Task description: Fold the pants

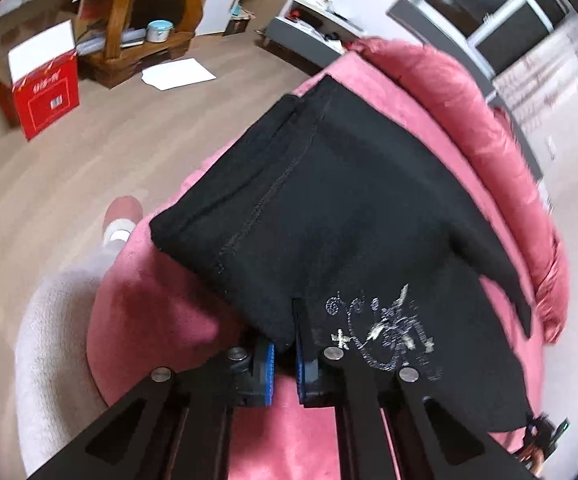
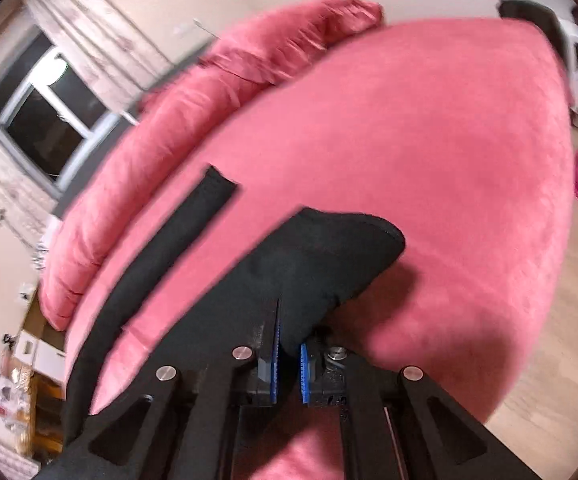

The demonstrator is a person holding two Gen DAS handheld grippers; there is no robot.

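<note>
My left gripper [image 1: 285, 364] is nearly closed, its ribbed blue pads [image 1: 268, 372] pinching an edge of the black pants [image 1: 329, 208]. The pads' tips are buried in the cloth. From there the pants spread toward twelve o'clock: soft matte knit, folded into a thick slab with a stitched seam, and a silvery beaded motif [image 1: 385, 332] at about three o'clock from the pads. They lie on a pink velvety sofa [image 1: 161, 312], whose plump cushions [image 1: 489, 120] curve from twelve to three o'clock.

My right gripper [image 2: 289, 360] is likewise almost shut, blue pads [image 2: 304, 372] clamping a rounded fold of the same black fabric [image 2: 321, 256]. A narrow black strip [image 2: 161, 248] trails off toward ten o'clock. This view is blurred, so the fabric's edges and the room's details are hard to make out.
</note>
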